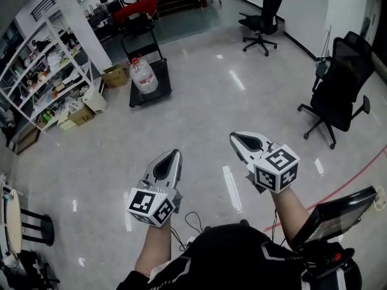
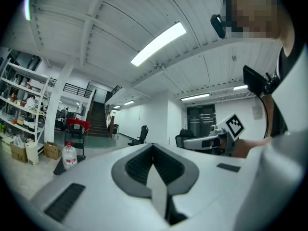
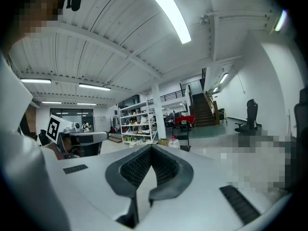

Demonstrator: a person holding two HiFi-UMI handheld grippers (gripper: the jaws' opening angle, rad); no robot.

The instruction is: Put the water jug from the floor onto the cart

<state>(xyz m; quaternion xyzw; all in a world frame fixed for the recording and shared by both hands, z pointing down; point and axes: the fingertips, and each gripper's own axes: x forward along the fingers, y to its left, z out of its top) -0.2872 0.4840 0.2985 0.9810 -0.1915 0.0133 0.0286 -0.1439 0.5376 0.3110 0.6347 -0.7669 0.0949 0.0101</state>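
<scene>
Jug (image 1: 144, 76) is seen standing on the cart (image 1: 163, 88), well apart from the left gripper (image 1: 174, 156) and right gripper (image 1: 237, 139), both closed empty; seemingly full, it is judged heavy, best gripped at the neck.

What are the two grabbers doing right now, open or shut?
Left gripper: closed, holding nothing.
Right gripper: closed, holding nothing.

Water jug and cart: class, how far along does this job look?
Done: the water jug stands upright on the cart, on its black deck and not on the floor. In hand: nothing; the left gripper and the right gripper are shut, empty and far from the cart. Left: seemingly nothing.
</scene>
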